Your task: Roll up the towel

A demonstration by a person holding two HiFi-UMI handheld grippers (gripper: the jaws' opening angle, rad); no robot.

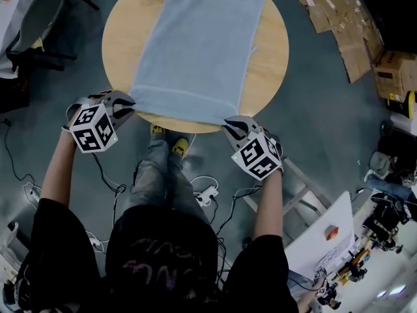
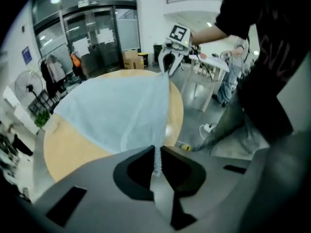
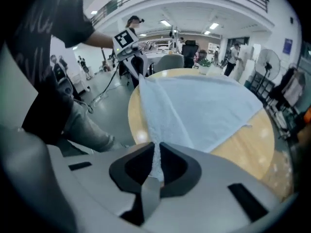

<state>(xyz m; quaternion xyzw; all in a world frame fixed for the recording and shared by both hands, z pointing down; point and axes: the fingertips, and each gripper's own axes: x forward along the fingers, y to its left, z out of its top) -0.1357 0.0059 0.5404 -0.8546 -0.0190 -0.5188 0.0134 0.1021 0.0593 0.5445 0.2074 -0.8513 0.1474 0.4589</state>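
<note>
Both left gripper (image 1: 129,102) and right gripper (image 1: 232,123) pinch towel (image 1: 199,44) (near corners).

towel (image 1: 202,44): spread on table (image 1: 124,51) | left gripper (image 1: 126,104), right gripper (image 1: 233,124): near corners

Pale blue towel (image 1: 195,44), light tan table (image 1: 124,44), black-and-white marker cubes (image 1: 92,128).

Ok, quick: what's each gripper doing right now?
Left gripper: shut on the towel, near left corner.
Right gripper: shut on the towel, near right corner.
</note>
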